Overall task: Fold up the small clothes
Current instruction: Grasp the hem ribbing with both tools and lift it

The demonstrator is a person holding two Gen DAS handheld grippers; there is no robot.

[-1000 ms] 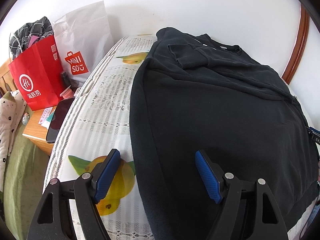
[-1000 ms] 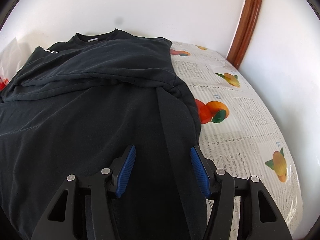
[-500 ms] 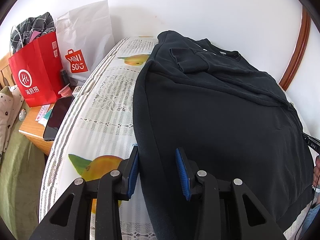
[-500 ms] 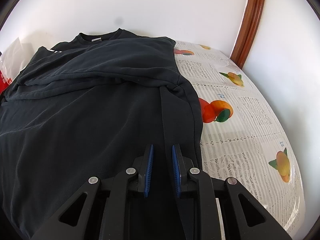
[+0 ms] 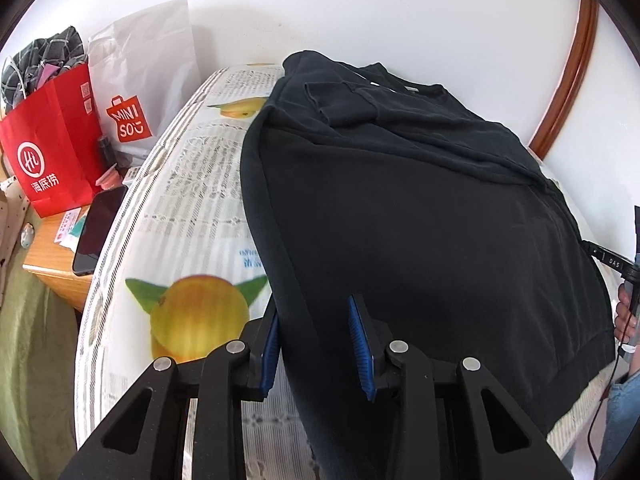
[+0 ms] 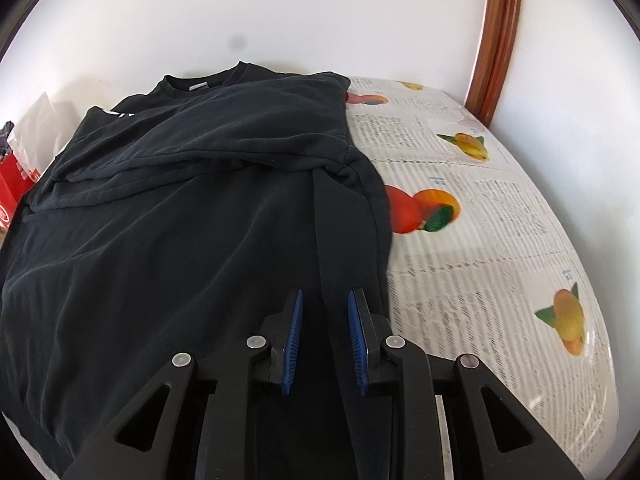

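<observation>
A black sweatshirt point(image 5: 420, 220) lies flat on a table with a fruit-print cloth point(image 5: 192, 184), its sleeves folded across the chest. My left gripper point(image 5: 316, 340) has closed on the sweatshirt's near left hem edge, with cloth between its blue pads. The sweatshirt fills the left of the right wrist view point(image 6: 180, 220). My right gripper point(image 6: 324, 340) has closed on the near right hem edge, with a fold of black cloth between its pads. Both hold the fabric low at the table's near side.
A red paper bag point(image 5: 48, 152) and a white Miniso bag point(image 5: 136, 80) stand left of the table, with a phone point(image 5: 96, 232) on a wooden stand. A white wall runs behind. A wooden frame point(image 6: 496, 36) stands at the right. The cloth point(image 6: 500, 240) is bare right of the sweatshirt.
Both grippers were wide open a second ago and have closed onto the sweatshirt's near hem corners. The hem fabric is slightly gathered between the pads.
</observation>
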